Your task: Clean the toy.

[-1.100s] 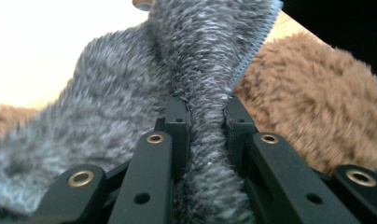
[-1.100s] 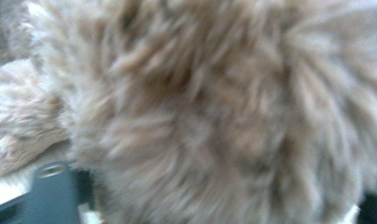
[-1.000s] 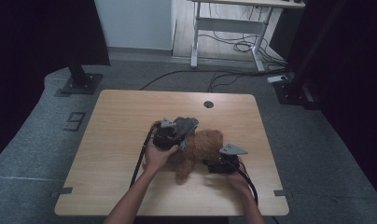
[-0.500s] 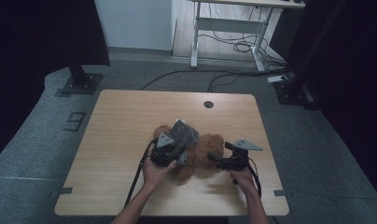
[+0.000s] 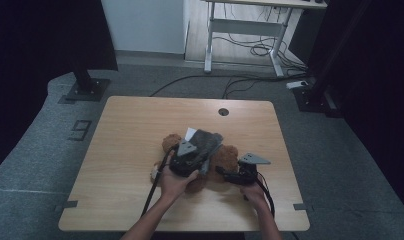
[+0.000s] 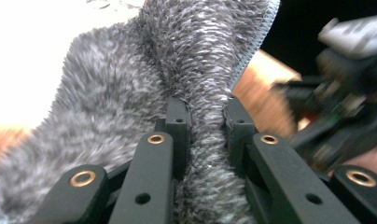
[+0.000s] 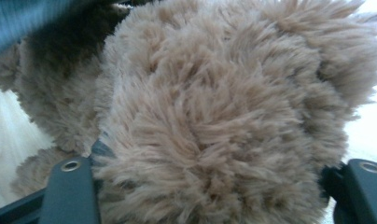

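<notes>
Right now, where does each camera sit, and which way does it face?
High view: above the person's side, looking forward and down on the table; both forearms, left tool, right tool.
Left gripper view: on the left tool, facing the grey fleece garment it pinches.
Right gripper view: on the right tool, jaws wide round the brown teddy bear.
Shared: the bear, garment.

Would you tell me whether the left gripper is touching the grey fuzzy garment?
Touching: the left gripper view shows the left gripper pinching a fold of grey fuzzy garment.
</notes>
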